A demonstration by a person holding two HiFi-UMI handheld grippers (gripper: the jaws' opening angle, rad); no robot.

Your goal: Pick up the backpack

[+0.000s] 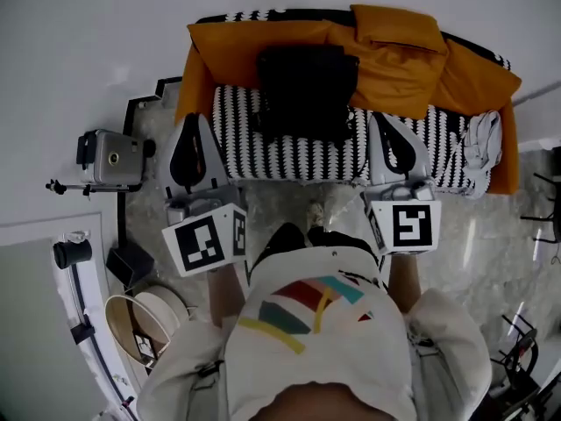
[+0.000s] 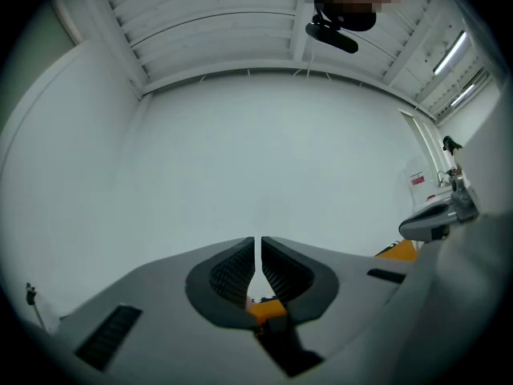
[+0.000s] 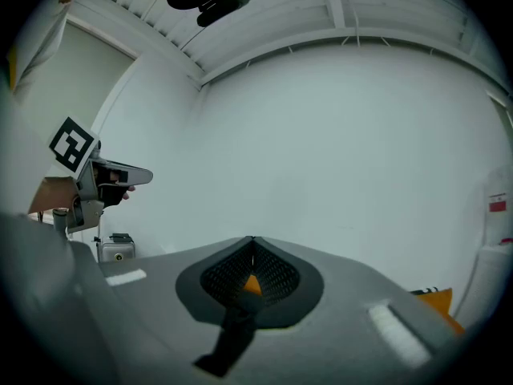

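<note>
A black backpack (image 1: 304, 91) lies on the sofa's black-and-white patterned seat (image 1: 280, 152), against an orange throw (image 1: 254, 38). My left gripper (image 1: 193, 121) is at the seat's left end and left of the backpack, shut and empty. On the other side, my right gripper (image 1: 384, 117) reaches over the seat's front edge, shut and empty, with the backpack between the two and touched by neither. Both point level at the white wall. The left gripper view shows its jaws (image 2: 257, 247) closed to a thin slit. In the right gripper view the jaws (image 3: 252, 243) meet.
An orange cushion (image 1: 399, 29) and a grey cloth (image 1: 482, 143) sit on the sofa's right part. A camera on a stand (image 1: 110, 158) is left of the sofa, with a round basket (image 1: 145, 323) and a white pole nearer me. Marble floor lies in front.
</note>
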